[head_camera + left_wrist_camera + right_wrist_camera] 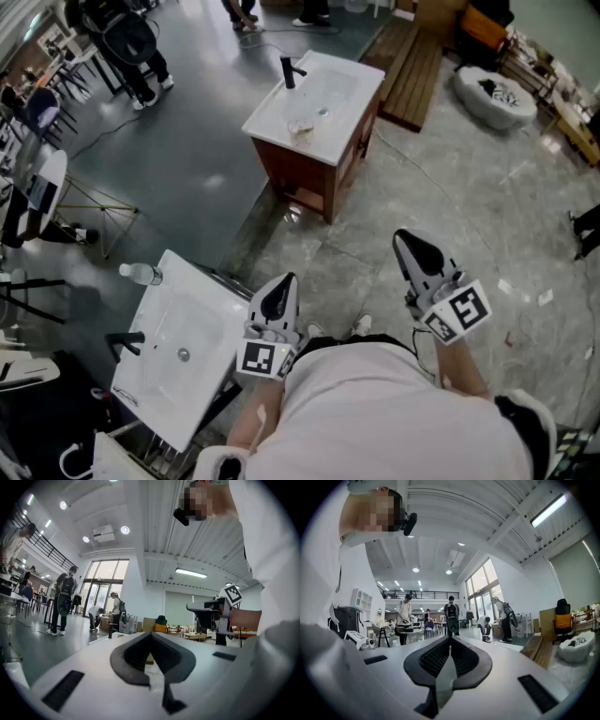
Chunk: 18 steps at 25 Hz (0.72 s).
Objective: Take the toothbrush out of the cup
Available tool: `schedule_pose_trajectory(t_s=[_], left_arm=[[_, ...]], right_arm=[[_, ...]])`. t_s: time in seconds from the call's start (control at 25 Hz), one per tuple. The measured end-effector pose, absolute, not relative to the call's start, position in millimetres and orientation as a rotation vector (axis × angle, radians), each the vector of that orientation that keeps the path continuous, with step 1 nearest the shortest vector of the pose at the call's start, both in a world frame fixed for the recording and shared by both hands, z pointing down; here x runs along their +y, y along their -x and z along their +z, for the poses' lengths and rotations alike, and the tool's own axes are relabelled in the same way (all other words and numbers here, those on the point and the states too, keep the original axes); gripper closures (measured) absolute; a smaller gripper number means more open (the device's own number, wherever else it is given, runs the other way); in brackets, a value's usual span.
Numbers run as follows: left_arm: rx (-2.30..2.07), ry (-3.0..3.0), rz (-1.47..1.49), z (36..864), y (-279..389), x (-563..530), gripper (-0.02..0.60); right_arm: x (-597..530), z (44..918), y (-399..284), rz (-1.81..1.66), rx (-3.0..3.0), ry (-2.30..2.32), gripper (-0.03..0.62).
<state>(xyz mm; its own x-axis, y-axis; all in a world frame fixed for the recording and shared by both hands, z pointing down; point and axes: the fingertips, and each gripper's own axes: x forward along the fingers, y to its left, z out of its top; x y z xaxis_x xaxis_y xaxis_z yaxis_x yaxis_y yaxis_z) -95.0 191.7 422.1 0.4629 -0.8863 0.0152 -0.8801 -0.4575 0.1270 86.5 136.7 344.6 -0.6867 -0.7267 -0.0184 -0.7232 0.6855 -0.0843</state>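
both hands are held out level in front of me and neither has anything in it. the left gripper [151, 635] has its fingers pinched right together at the tips, nothing between them, and the right gripper [450, 638] looks the same in its own view: pads meeting at the front, just bare floor showing through the slot behind them. from the head view they sit side by side just above my white shirt [375, 412], well apart from each other, each with its marker cube toward me. the thing i'm after is way off: on the far sink unit [281, 127], the white-topped one with the wooden cabinet, there's what looks like the cup [301, 125], small and clear, on the countertop near the front edge, with a black tap [289, 71] at the back left of the basin. it's too small from here to pick out the toothbrush in it, so i can't tell how it's leaning. closer, down at my left, is a second white sink [202, 309] with its own black tap [127, 340] and a water bottle [141, 273] lying by its far corner. both grippers are well short of the far unit, with grey floor [441, 178] in between. a few people are standing around in the background.
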Motion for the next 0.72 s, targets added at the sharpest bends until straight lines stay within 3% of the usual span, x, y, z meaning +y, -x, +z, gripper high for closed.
schedule_pose_trajectory(t_s=[0.72], left_arm=[[-1.697, -2.529, -0.113, 418.9, 28.2, 174.4, 0.578]], right_arm=[[126.2, 353.8, -171.4, -0.133, 2.838, 1.126, 0.551]])
